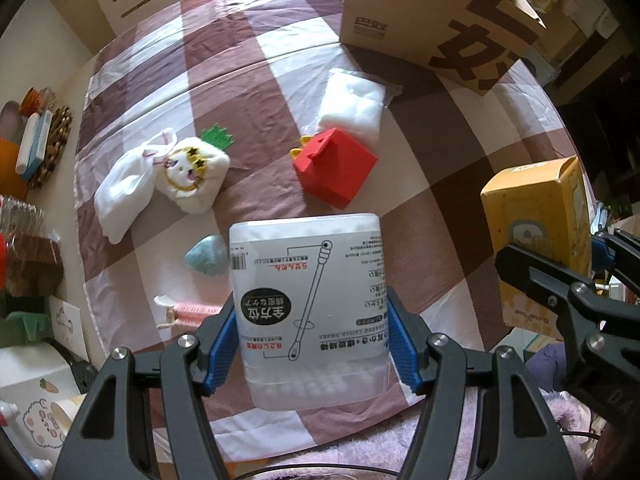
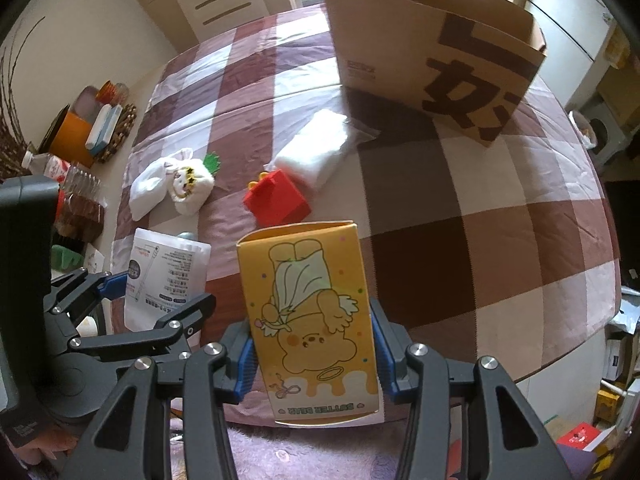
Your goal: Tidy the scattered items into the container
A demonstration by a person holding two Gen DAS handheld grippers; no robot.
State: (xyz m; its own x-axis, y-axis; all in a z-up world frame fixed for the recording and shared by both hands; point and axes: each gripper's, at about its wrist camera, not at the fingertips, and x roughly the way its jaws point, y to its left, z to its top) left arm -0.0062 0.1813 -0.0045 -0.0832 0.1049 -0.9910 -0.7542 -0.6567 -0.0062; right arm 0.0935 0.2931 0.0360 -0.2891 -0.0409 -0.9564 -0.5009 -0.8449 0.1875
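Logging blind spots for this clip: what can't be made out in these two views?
- Paper bag: inside hidden by its own wall, top cut off, left wrist view.
- Blue-green object: partly behind cotton swab box, left wrist view.
- Pink item: partly behind the left tongs; too small to identify.
- Yellow box: back unseen, right wrist view.

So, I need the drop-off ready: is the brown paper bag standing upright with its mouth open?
Yes: the brown paper bag stands upright on the checked cloth, its top rim spread open.
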